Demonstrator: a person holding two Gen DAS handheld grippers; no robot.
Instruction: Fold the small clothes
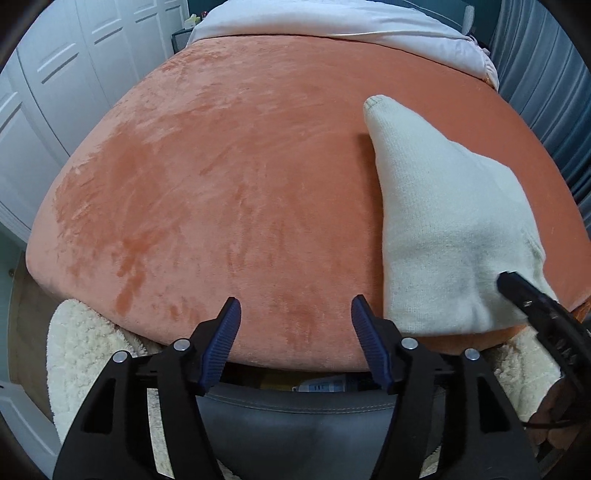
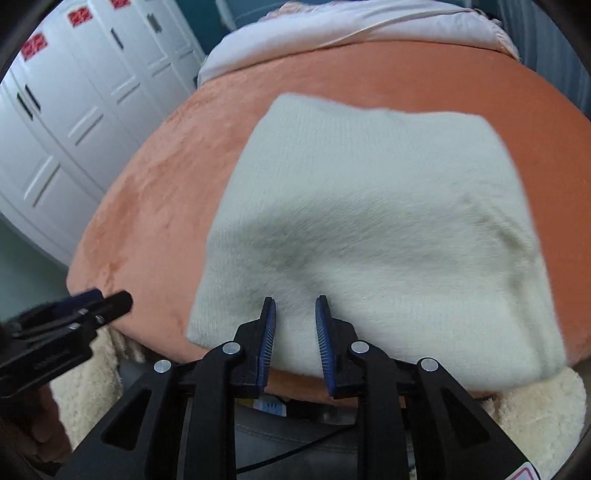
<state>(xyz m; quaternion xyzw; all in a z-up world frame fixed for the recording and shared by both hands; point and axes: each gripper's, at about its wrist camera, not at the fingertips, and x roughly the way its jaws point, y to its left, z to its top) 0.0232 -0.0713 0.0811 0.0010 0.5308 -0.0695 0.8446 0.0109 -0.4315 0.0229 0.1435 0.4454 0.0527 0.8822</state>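
A cream knitted garment [image 2: 369, 229] lies folded on the orange plush bed cover [image 2: 155, 206], near the front edge; it also shows at the right of the left wrist view [image 1: 443, 221]. My right gripper [image 2: 294, 306] is open, its blue-padded jaws over the garment's near edge with cloth showing between them, gripping nothing. It appears in the left wrist view as a black finger [image 1: 517, 288] over the garment's near corner. My left gripper [image 1: 295, 306] is open and empty above bare cover, left of the garment. It shows at the left of the right wrist view [image 2: 103, 301].
A white duvet [image 1: 332, 22] lies across the far end of the bed. White wardrobe doors [image 1: 55, 92] stand to the left. A grey curtain [image 1: 546, 92] hangs at the right. A cream fluffy rug [image 1: 81, 350] lies on the floor at the bed's front edge.
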